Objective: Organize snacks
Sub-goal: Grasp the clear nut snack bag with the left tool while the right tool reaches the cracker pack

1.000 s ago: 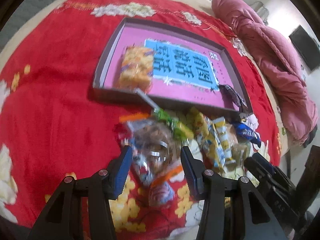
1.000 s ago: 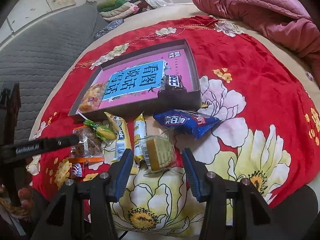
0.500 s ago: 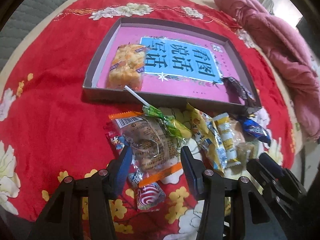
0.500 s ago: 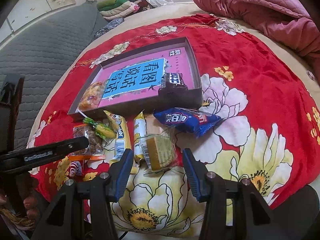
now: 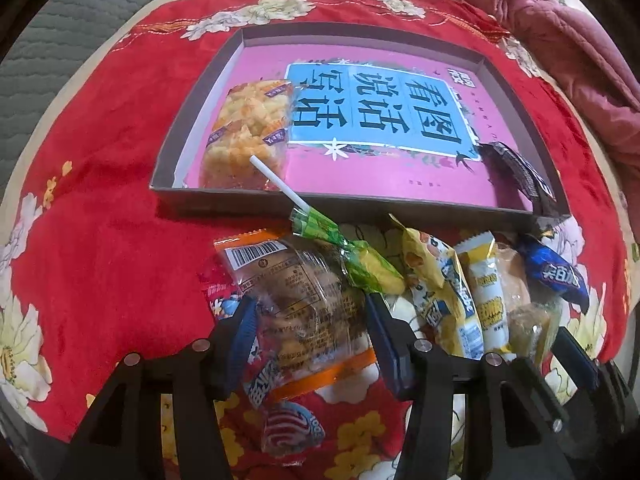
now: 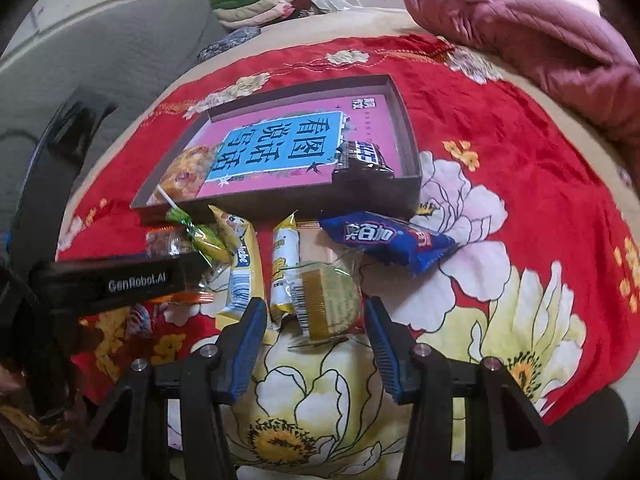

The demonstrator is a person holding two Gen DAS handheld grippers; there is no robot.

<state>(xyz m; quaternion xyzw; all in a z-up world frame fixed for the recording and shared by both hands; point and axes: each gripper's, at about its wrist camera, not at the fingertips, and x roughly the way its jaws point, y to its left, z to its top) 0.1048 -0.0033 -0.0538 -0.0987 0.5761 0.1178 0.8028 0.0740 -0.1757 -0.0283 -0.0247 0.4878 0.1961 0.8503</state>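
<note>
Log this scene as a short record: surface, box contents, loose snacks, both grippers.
surface: red floral cloth
box: holds yellow puffs pack and dark bar
loose snacks: lollipop, clear cake pack, two yellow sticks, green cake, blue pack
left gripper: jaws opening, around clear cake pack
right gripper: open, before green cake

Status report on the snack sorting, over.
Left gripper opening, straddling clear orange-edged packet. Right gripper open around green cake packet. Lollipop overlaps left's packet. Box holds two snacks.

A home bedroom: red floral bedspread, pink quilt, folded clothes.
</note>
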